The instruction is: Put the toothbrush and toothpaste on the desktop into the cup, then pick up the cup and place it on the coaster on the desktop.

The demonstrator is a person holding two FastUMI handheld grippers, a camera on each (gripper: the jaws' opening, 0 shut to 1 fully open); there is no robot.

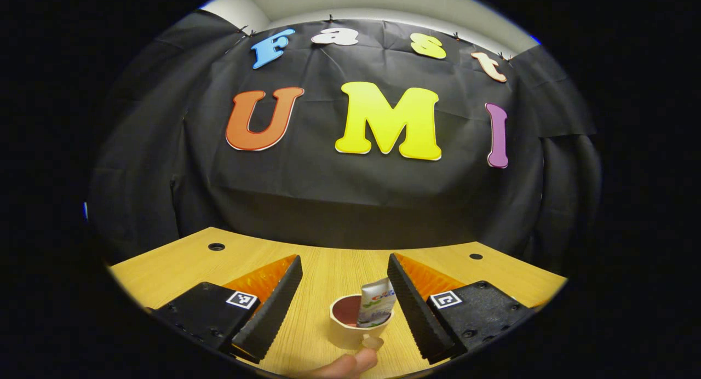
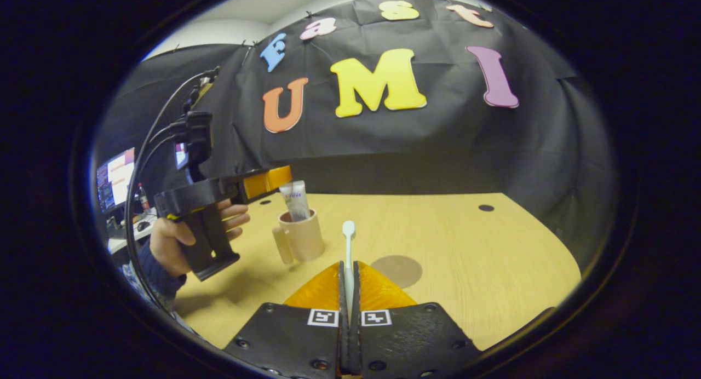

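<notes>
In the left gripper view, the left hand-held gripper (image 1: 345, 283) is spread wide and holds nothing. The cream round cup with a dark red inside (image 1: 353, 324) sits on the light wooden counter (image 1: 328, 266), low between the two fingers but not touching them. A white squeezy toothpaste tube (image 1: 377, 302) stands tilted in the cup, leaning on the rim. The bottom of the cup is cut off at the low edge of the view, and a fingertip (image 1: 350, 363) pokes in just under the cup's handle. The words on the tube are too small to make out.

In the right gripper view, the right hand-held gripper (image 2: 348, 280) is clenched on the handle of a white plastic toothbrush (image 2: 348, 253). The brush head sticks up past the fingertips; the rest of the handle is hidden between the fingers. The cup (image 2: 301, 237) stands toward the left part of the counter (image 2: 465, 258), ahead of the brush, well apart from it. The left hand-held gripper (image 2: 268, 182) hangs just above and beside the cup, held by a hand (image 2: 181, 242) in a dark sleeve. A flat round brown coaster (image 2: 398, 270) lies on the counter just right of the right hand-held gripper's fingers, partly hidden by them. Far left, a screen (image 2: 115, 179) is blurry.
</notes>
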